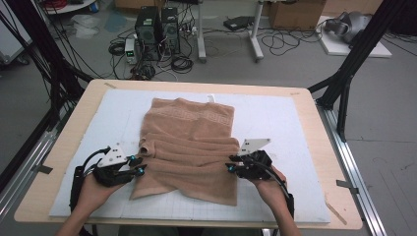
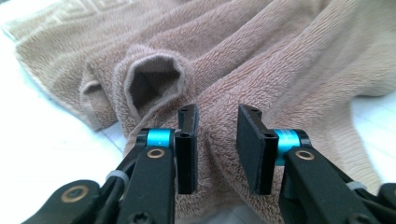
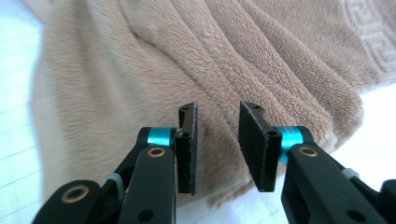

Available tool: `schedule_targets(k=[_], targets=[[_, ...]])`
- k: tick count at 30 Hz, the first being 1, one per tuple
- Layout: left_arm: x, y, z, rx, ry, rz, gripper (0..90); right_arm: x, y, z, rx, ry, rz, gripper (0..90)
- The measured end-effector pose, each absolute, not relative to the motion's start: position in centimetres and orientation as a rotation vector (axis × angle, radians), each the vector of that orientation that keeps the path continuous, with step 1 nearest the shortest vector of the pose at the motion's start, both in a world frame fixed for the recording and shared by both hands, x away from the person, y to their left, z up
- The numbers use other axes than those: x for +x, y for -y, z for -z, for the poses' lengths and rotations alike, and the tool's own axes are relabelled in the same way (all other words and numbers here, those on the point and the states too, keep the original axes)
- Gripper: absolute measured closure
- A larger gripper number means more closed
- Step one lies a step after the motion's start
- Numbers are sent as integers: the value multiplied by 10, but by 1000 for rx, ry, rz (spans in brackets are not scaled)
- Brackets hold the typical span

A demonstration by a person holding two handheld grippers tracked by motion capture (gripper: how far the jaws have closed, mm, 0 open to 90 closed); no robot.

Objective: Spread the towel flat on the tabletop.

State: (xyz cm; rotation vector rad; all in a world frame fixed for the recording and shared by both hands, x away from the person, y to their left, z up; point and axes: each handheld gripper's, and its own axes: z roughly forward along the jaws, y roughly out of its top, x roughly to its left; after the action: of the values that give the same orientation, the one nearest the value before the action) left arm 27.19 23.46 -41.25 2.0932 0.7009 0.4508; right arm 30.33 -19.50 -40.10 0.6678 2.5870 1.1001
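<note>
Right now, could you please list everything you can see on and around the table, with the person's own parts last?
Towel: one, light brown, bunched in folds on the middle of the mat.
Mat: one, white, covering most of the table top.
Table: one, pale wood, its edge showing around the mat.
Computer towers: two, black, on the floor behind the table among cables.
Cardboard box: one, brown, on the floor at the back.
Left gripper: one, black with blue rings, jaws apart at the towel's left edge.
Right gripper: one, black with blue rings, jaws apart at the towel's right edge.
</note>
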Motion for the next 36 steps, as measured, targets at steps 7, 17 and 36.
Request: schedule_targets(k=[7, 17, 36], targets=[[250, -241, 412, 2075, -675, -441, 674, 268, 201, 394, 580, -2588, -1156, 673], [249, -229, 437, 2180, -647, -313, 660, 273, 185, 426, 540, -2749, -1057, 620], [235, -221, 421, 2166, -582, -383, 834, 267, 185, 420, 498, -2798, -1102, 854]])
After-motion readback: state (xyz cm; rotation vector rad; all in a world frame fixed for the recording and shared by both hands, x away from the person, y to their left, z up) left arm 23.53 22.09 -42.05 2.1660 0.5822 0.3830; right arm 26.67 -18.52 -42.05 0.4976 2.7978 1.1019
